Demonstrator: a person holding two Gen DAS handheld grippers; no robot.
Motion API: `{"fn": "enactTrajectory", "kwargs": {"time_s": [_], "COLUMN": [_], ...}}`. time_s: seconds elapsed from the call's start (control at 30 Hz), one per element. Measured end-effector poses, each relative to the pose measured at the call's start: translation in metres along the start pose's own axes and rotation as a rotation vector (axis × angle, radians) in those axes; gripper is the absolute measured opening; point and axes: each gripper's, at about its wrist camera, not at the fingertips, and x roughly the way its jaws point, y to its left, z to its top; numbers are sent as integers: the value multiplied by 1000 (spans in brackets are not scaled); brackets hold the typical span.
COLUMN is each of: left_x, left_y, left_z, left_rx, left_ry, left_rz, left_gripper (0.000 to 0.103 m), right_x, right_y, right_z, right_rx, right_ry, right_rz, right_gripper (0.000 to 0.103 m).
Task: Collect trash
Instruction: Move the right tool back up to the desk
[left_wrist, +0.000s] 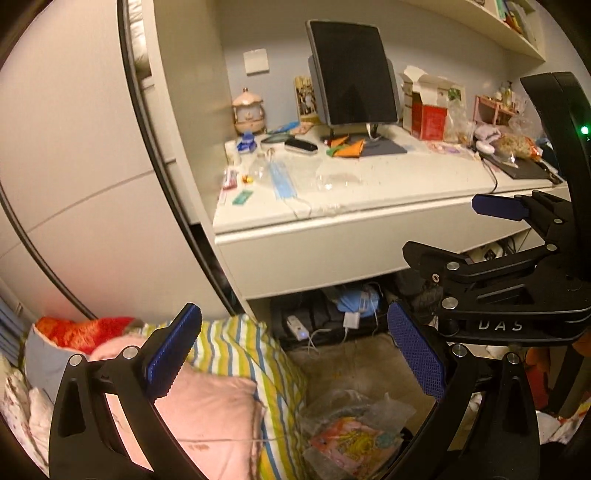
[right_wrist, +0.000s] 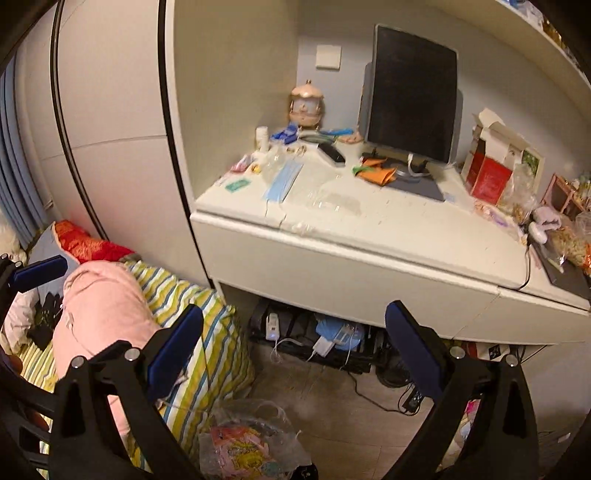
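My left gripper (left_wrist: 291, 360) hangs with fingers apart and empty, above the plastic bag (left_wrist: 354, 435) on the floor. On the tabletop (right_wrist: 388, 229), the face mask (right_wrist: 282, 181) and clear wrappers (right_wrist: 332, 201) lie uncollected; judging by this, collection has barely begun. My right gripper (right_wrist: 293, 360) is likewise spread, holding nothing. The bag's contents are blurred and its lower part cut off.

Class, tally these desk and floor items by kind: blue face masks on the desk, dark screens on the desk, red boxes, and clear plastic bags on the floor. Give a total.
Face mask: 1
Screen: 1
Red box: 1
Plastic bag on the floor: 1
Total: 4
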Motion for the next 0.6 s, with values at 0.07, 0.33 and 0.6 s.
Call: {"fn": "enactTrajectory", "kwargs": {"time_s": [0.07, 0.33, 0.6], "left_x": [-4, 2, 35], "left_y": [3, 15, 9], "left_z": [9, 32, 53], "left_rx": [7, 9, -5], "left_ry": [-20, -53, -39], "left_rz": [-5, -31, -52], "left_gripper": [98, 98, 98], "right_x": [-5, -18, -4], "right_y": [-1, -12, -40], "right_z": [8, 29, 52], "right_rx": [-2, 28, 48], "right_ry": [-18, -56, -71], "right_rz": [-17, -71, -73], "right_gripper": [96, 96, 96]}}
